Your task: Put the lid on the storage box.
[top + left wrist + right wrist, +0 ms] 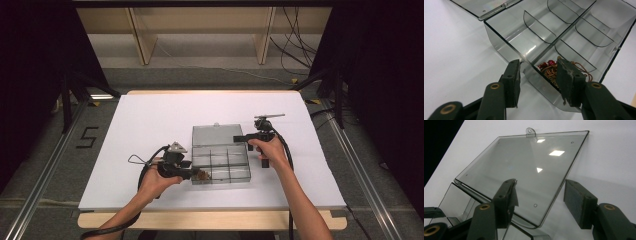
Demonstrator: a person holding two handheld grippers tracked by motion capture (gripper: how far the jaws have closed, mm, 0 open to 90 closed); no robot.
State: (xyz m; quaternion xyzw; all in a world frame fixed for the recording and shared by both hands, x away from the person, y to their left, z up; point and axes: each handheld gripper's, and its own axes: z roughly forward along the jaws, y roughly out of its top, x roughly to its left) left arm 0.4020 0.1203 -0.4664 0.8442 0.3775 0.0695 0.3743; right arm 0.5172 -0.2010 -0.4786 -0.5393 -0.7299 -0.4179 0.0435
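Judging by layout, the smoky clear plastic compartment box (220, 161) lies lid-open mid-table w/ brown-red beaded cord (550, 70) placed in a near corner cell; other cells unfilled. Left gripper (537, 72) and right gripper (539, 195) are held wide open, nothing gripped.

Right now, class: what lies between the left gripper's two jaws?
In the left gripper view, the left gripper straddles the organizer box's corner wall, with the brown cord necklace in that compartment.

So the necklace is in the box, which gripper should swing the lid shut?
Right, probably. The right gripper already sits open at the edge of the lid, which lies flat behind the box. The left gripper, also open, is at the front corner compartment over the necklace, far from the lid.
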